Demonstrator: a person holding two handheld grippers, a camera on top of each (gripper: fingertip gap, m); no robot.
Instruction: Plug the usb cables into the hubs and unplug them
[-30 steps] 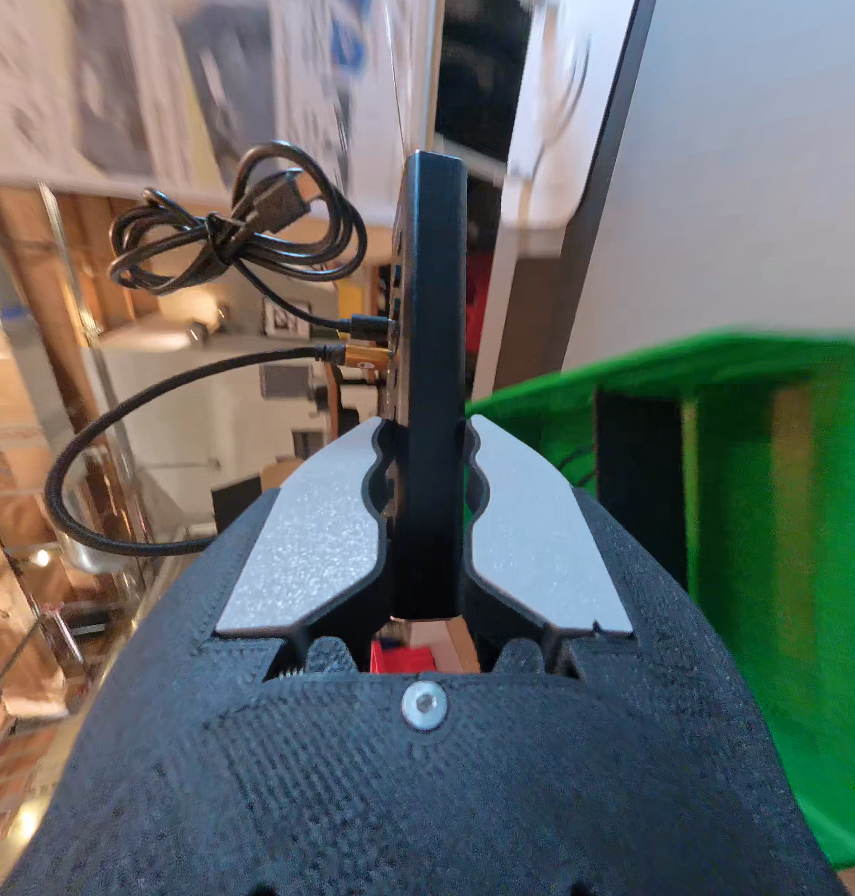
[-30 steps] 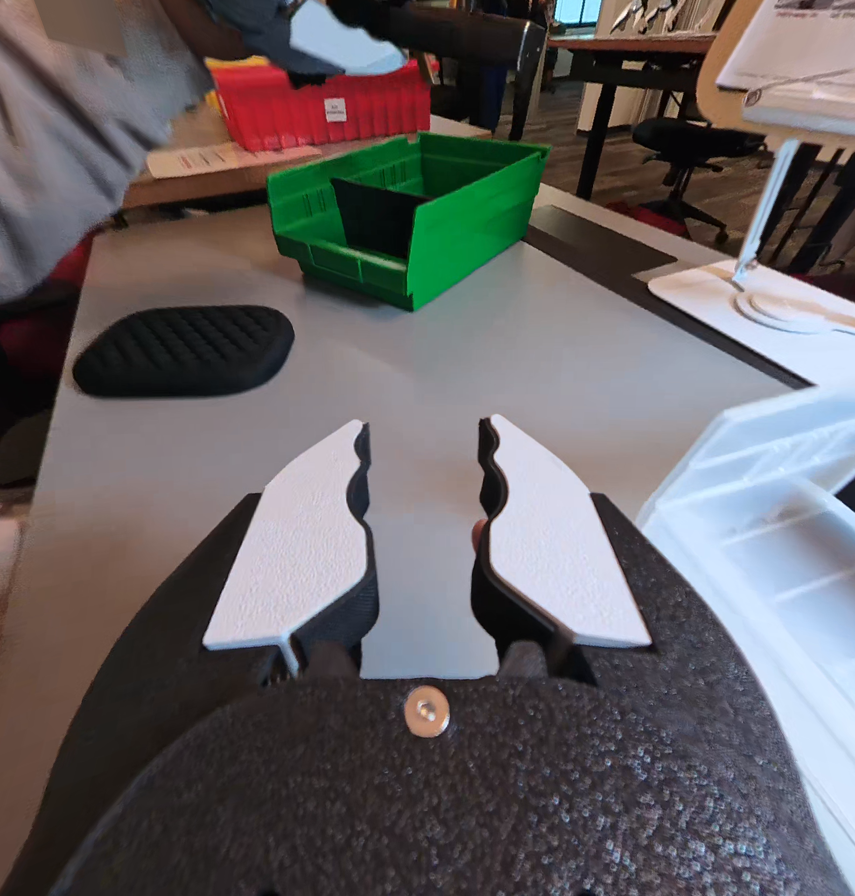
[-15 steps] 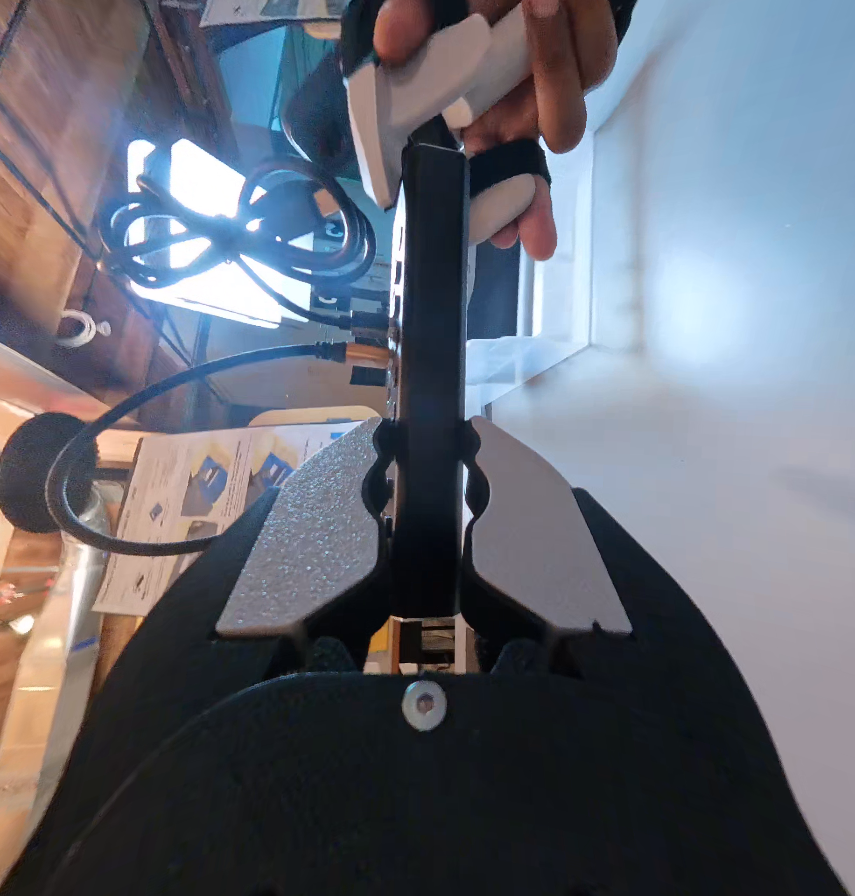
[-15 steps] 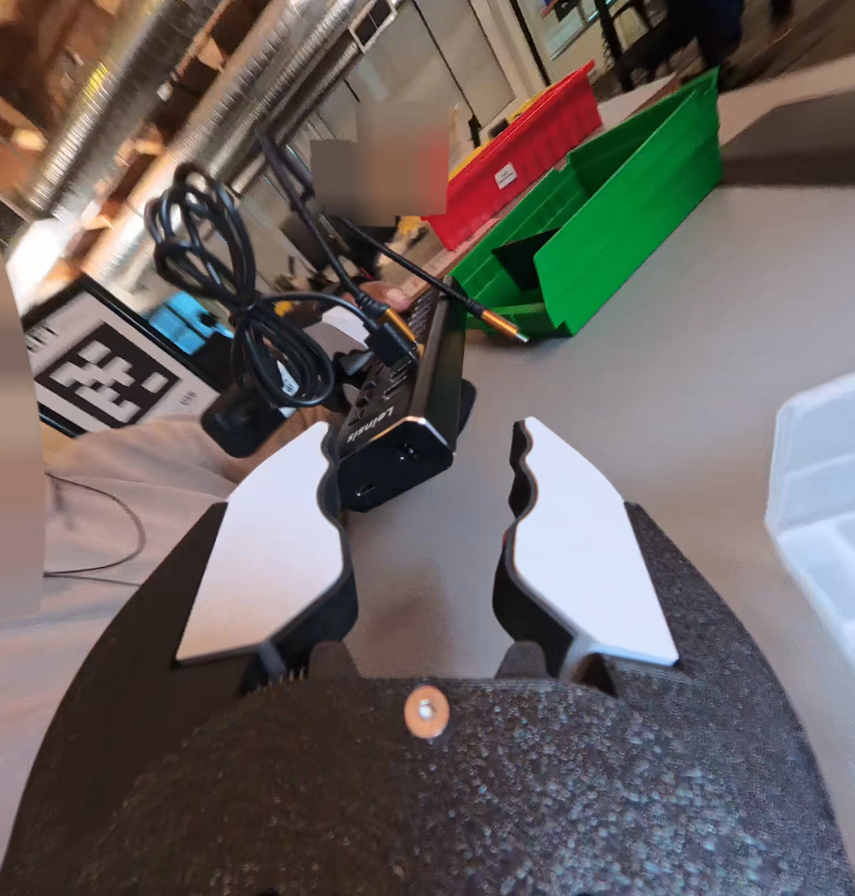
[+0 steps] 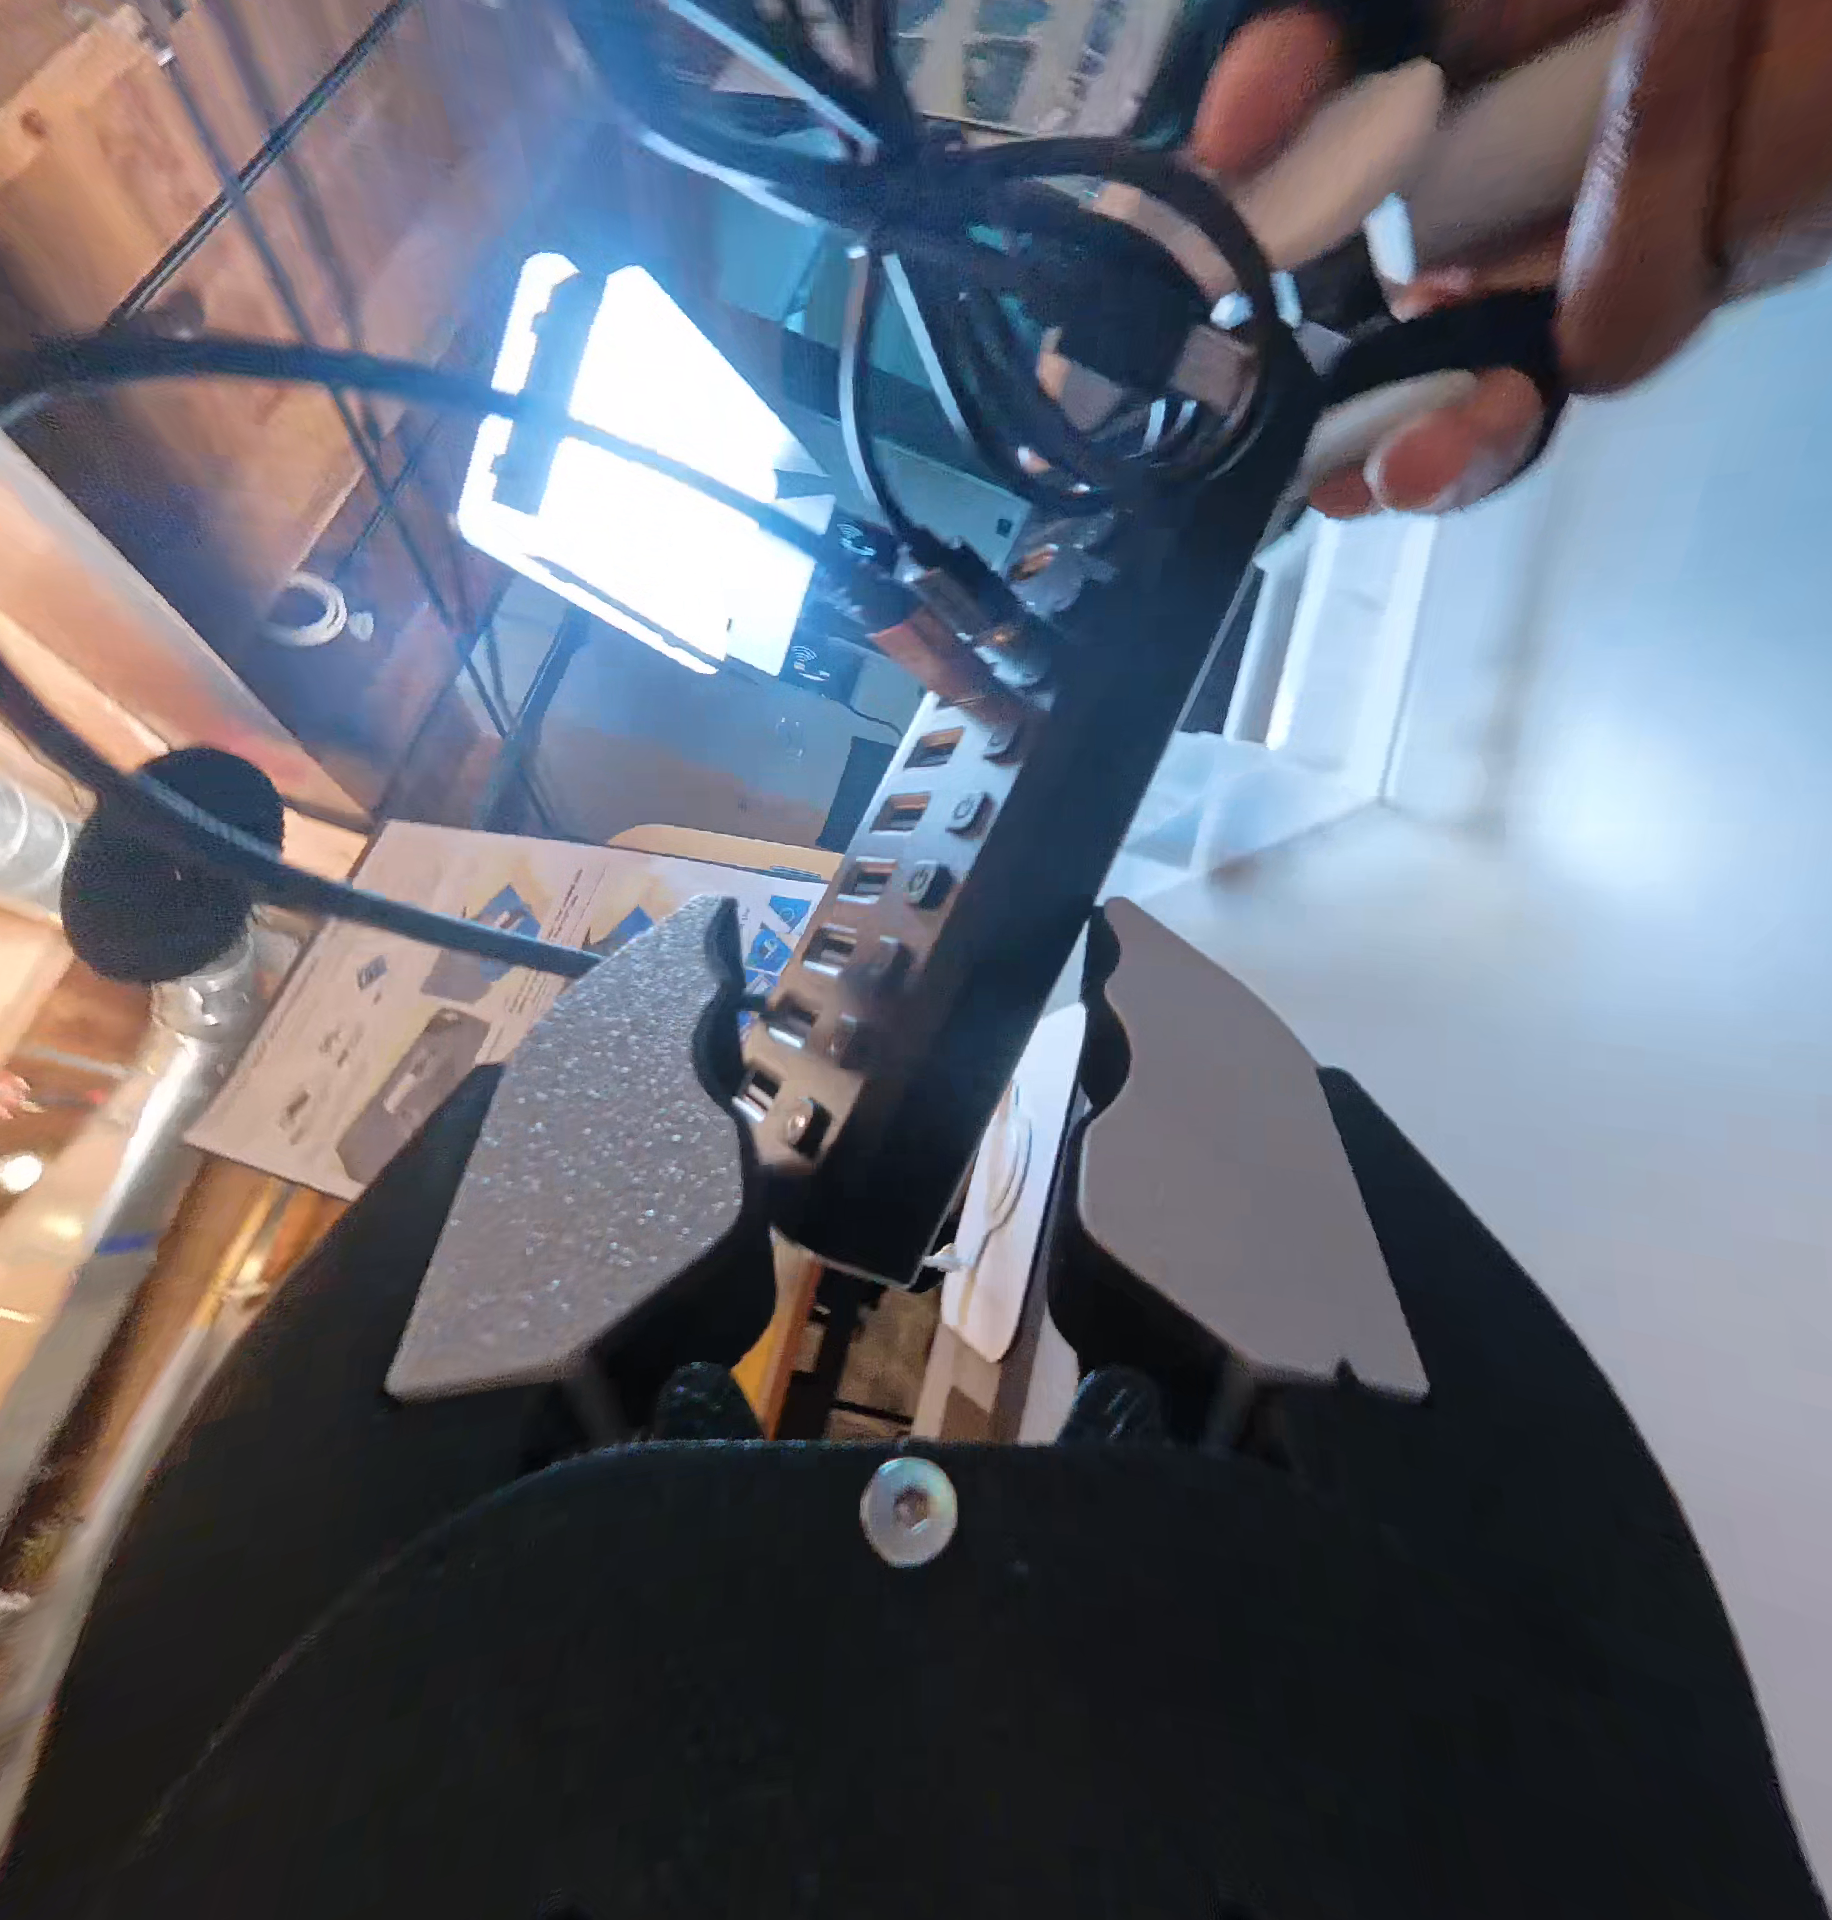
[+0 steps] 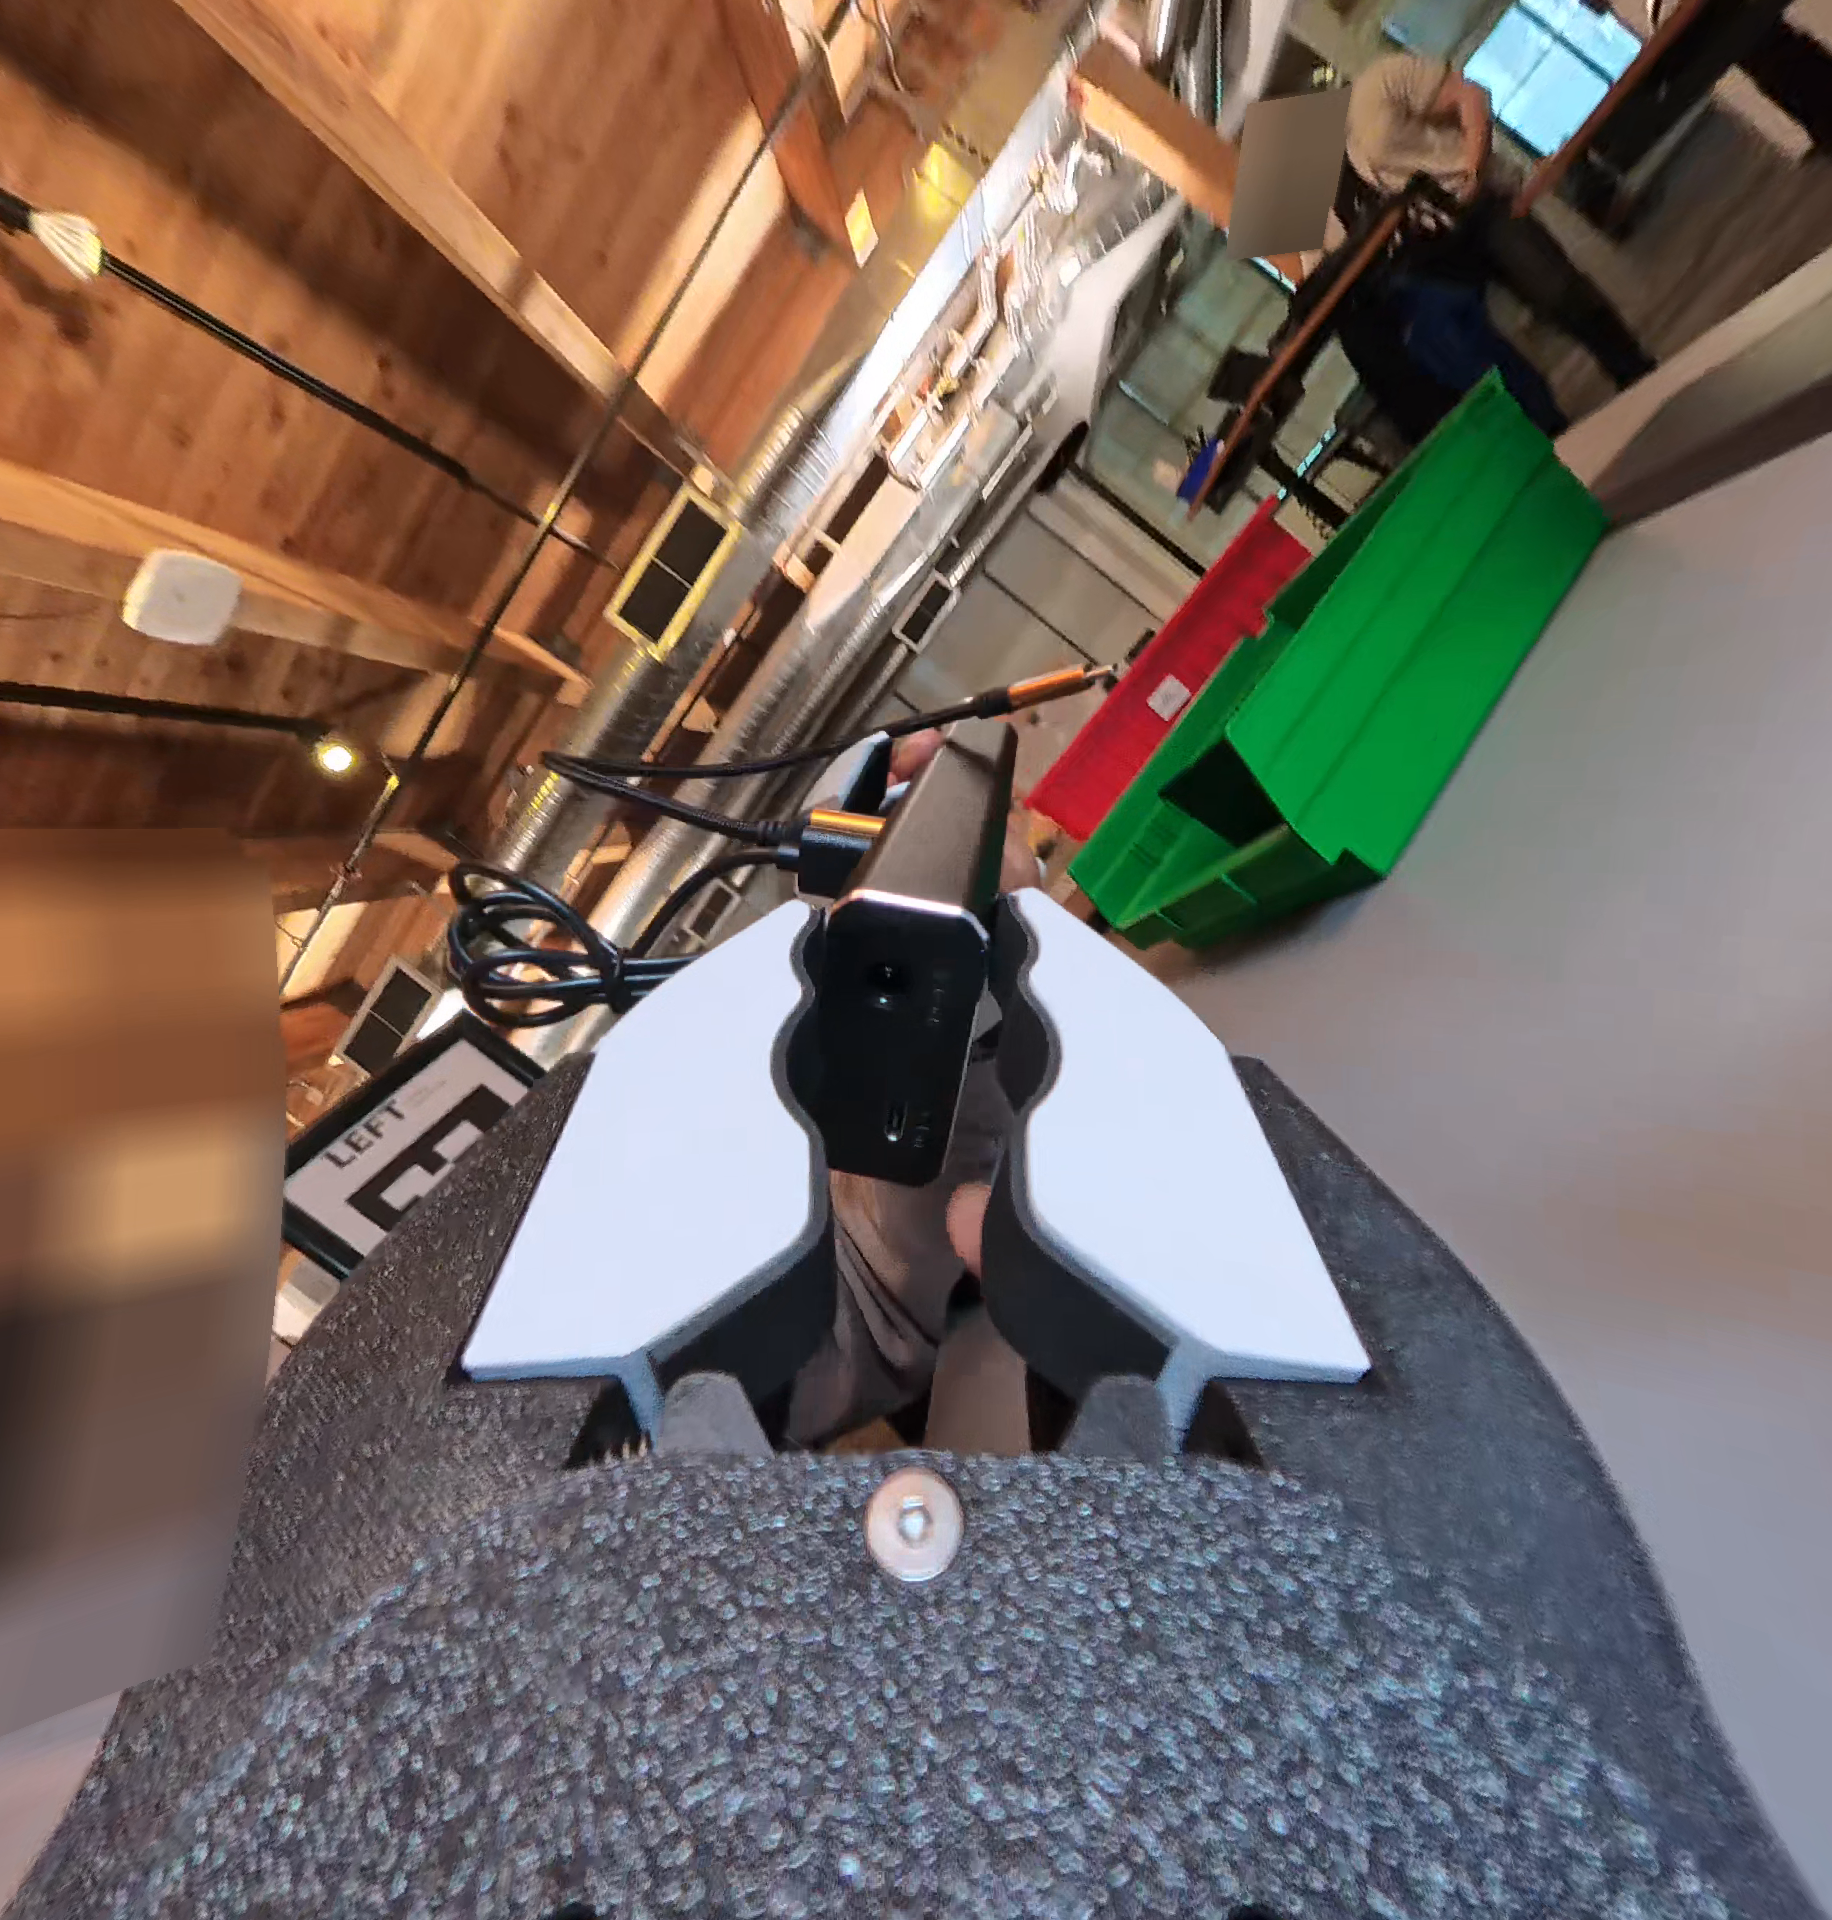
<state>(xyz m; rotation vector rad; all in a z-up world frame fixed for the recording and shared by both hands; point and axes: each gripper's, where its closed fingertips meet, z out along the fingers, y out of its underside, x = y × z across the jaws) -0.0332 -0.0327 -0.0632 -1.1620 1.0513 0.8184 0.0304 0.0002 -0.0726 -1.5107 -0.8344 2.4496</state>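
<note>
A long black USB hub (image 5: 1016, 914) hangs in the air between my two grippers. My left gripper (image 5: 907, 1039) is open: the hub's near end stands tilted between its fingers, with a clear gap at the right finger (image 5: 1203, 1122). Two cables are plugged into the hub's port side, one with a copper-coloured plug (image 5: 943, 623) and one with a black plug (image 6: 818, 857). My right gripper (image 6: 901, 935) is shut on the hub's (image 6: 896, 1039) other end, pads pressed on both sides. It also shows in the left wrist view (image 5: 1348, 312), with a hand around it. A coiled black cable (image 6: 527, 961) hangs from the hub.
A green bin (image 6: 1359, 707) and a red bin (image 6: 1172, 665) stand on the grey table (image 6: 1566, 1039). A loose copper-coloured plug end (image 6: 1057, 688) sticks out over the hub. A clear plastic box (image 5: 1307, 675) lies on the table. A black-and-white marker panel (image 6: 403, 1143) is at the left.
My left jaws have opened off the hub, which now tilts between them. My right gripper, open beside the hub's end half a second ago, has closed on that end.
</note>
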